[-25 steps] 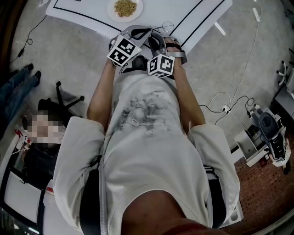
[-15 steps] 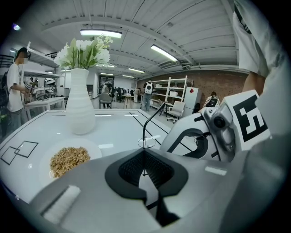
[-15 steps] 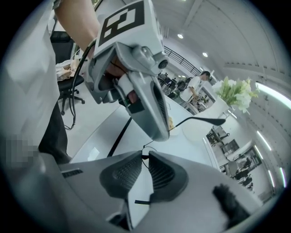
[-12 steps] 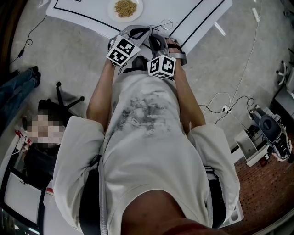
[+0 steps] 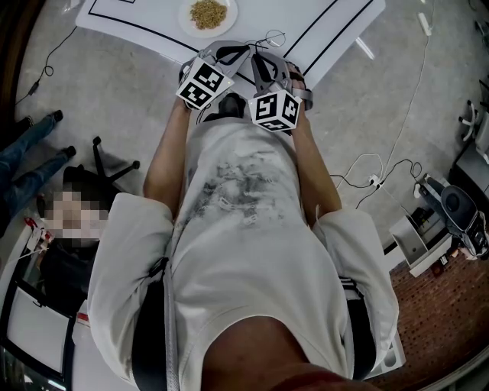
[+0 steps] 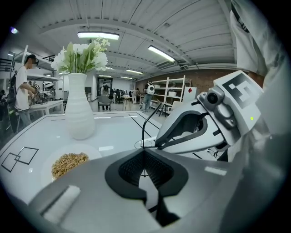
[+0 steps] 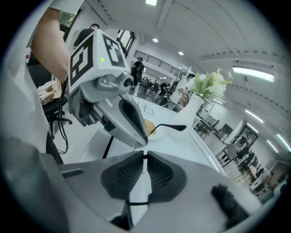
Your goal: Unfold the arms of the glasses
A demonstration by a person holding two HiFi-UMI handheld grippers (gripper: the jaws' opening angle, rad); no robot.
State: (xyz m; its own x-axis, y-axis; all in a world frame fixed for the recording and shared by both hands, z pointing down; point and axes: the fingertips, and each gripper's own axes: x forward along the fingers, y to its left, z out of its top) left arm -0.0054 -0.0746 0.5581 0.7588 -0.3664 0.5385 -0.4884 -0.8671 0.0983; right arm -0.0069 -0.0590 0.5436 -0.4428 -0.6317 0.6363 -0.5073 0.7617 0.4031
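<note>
The thin wire glasses (image 5: 270, 36) hang just over the white table's near edge, between both grippers. In the left gripper view, my left gripper (image 6: 144, 153) is shut on the frame wire beside a lens ring (image 6: 144, 144). One glasses arm (image 6: 149, 117) rises from there toward the right gripper's body (image 6: 195, 129). In the right gripper view, my right gripper (image 7: 146, 156) has just been closing, and its pads now pinch a thin wire of the glasses. A black-tipped glasses arm (image 7: 172, 128) sticks out past the left gripper's body (image 7: 116, 107).
A plate of grain (image 5: 208, 14) lies further back on the white table (image 5: 328, 23), with a white vase of flowers (image 6: 79, 109) behind it. An office chair (image 5: 107, 164) and a bystander's legs (image 5: 30, 164) are on the floor to the left. Cables run along the right.
My right gripper rose a little and rolled, its marker cube shifting right. The glasses lifted slightly off the table edge. The left gripper stayed put. The bystander's legs moved.
</note>
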